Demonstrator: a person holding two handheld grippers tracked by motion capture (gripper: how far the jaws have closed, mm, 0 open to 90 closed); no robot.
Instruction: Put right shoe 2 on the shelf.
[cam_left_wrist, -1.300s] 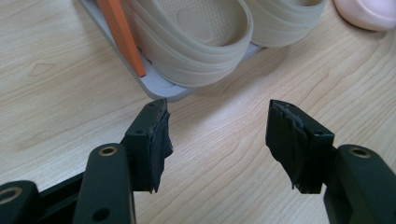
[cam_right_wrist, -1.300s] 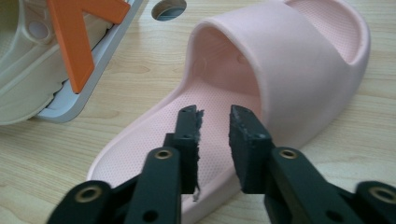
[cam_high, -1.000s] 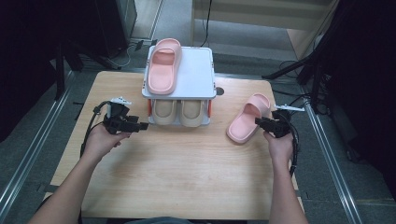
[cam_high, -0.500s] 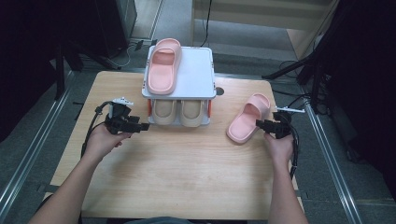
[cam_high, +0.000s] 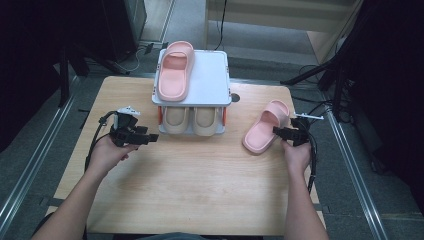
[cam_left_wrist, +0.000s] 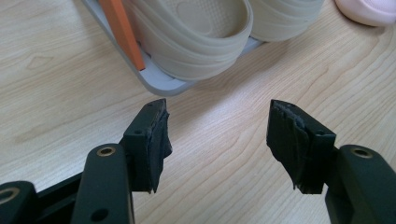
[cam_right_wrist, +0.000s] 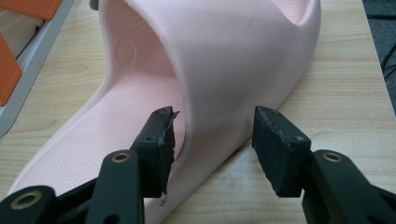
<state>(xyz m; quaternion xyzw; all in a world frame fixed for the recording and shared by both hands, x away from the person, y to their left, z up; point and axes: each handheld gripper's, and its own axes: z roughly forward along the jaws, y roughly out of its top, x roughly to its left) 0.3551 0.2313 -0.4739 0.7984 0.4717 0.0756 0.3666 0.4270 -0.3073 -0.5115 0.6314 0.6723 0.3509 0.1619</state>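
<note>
Overhead, a pink slipper (cam_high: 265, 126) is seen on the wooden table (cam_high: 190, 190), straddled by the right gripper (cam_high: 278, 132), whose jaws have just been opening; the left gripper (cam_high: 150, 137) is held apart.

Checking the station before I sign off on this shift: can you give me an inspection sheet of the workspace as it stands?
Surface: light wooden table, bare in front.
Job's things: pink foam slipper lying on the table at the right; second pink slipper on top of the white two-tier shoe rack; two beige slippers on its lower shelf.
Clutter: nothing seen.
Grippers: left gripper open over bare wood near the rack; right gripper open, its jaws having just been opening, straddling the side edge of the slipper's strap, pads not pressing.
Cables: black cable trailing from the left gripper, another from the right.
Surroundings: grey floor, metal rails beside the table.
</note>
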